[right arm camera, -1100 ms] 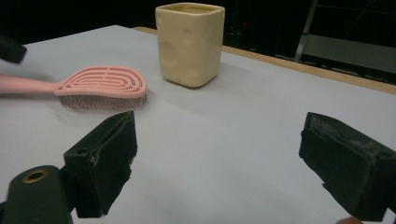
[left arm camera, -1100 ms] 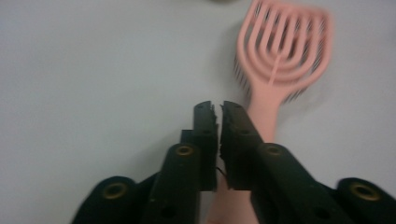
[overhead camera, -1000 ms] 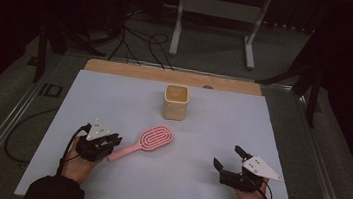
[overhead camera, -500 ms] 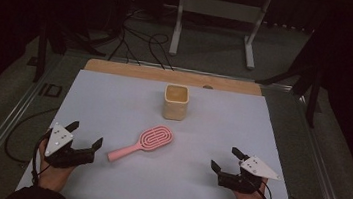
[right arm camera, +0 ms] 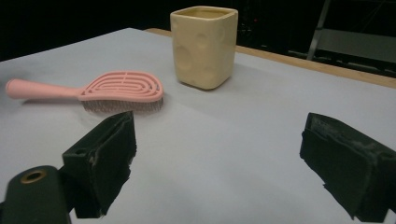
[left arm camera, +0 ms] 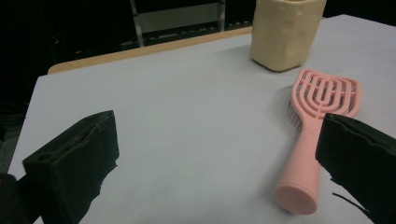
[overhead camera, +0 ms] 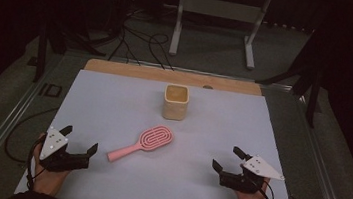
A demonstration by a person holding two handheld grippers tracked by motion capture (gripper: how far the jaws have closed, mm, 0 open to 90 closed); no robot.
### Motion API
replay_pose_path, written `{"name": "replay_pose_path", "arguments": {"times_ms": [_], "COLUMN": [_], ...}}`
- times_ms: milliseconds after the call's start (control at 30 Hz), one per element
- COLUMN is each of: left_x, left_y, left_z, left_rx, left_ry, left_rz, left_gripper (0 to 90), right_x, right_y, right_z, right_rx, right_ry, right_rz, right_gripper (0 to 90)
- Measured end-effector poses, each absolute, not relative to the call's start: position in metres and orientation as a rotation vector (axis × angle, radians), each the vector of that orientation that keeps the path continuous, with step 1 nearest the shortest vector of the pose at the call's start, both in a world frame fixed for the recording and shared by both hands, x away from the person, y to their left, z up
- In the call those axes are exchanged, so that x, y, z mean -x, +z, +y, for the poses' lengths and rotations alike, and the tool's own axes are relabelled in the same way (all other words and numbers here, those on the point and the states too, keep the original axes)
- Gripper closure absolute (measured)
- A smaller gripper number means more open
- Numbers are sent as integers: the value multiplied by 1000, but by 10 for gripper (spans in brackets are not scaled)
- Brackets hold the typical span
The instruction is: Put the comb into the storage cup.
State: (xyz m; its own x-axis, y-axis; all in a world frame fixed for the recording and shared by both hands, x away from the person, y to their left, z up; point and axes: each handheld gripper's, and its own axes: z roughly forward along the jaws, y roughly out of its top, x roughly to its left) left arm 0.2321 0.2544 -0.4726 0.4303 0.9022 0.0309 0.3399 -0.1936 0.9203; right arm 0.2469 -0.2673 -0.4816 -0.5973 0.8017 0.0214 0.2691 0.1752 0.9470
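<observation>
Hairbrush [left arm camera: 322, 126]: pink plastic, smooth, faint sheen along the handle; fine dark bristles under the slotted head. Cup [right arm camera: 204, 45]: pale yellow, matt, dimpled walls; looks like ceramic or moulded plastic, cannot tell which. Table cover [overhead camera: 221, 135]: light grey, matt, smooth sheet. Table edge [overhead camera: 132, 70] at the far side: bare wood. Left gripper [overhead camera: 80, 142] pads: black, matt, rough, foam-like with frayed edges.

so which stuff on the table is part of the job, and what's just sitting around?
In the job:
- pink hairbrush, bristles down, nearest the left gripper, which has just been opening; nothing held
- yellow cup, upright behind the brush

Lying about:
- metal stand on the floor beyond the table
- floor cables
</observation>
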Motion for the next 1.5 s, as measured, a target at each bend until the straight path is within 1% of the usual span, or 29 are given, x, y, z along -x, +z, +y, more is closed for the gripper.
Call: {"name": "replay_pose_path", "arguments": {"times_ms": [233,533,900,1167,1500], "left_x": [-235,-246,-257,-266,-276], "left_y": [-470,-462,-453,-449,-449], "left_z": [255,243,232,223,209], "left_rx": [-1757,-1839,-1922,-1974,-2050], "left_ry": [722,677,652,610,588], "left_rz": [1087,1062,1037,1037,1013], "left_gripper": [3,3,2,2,2], "right_x": [-248,-248,-249,-249,-249], "right_y": [-484,-485,-486,-487,-487], "right_z": [-267,-268,-266,-266,-265], "right_rx": [-1019,-1032,-1033,-1035,-1036], "right_ry": [1415,1408,1397,1399,1396], "right_rz": [1972,1965,1972,1974,1979], "right_gripper": [91,90,90,90,90]}}
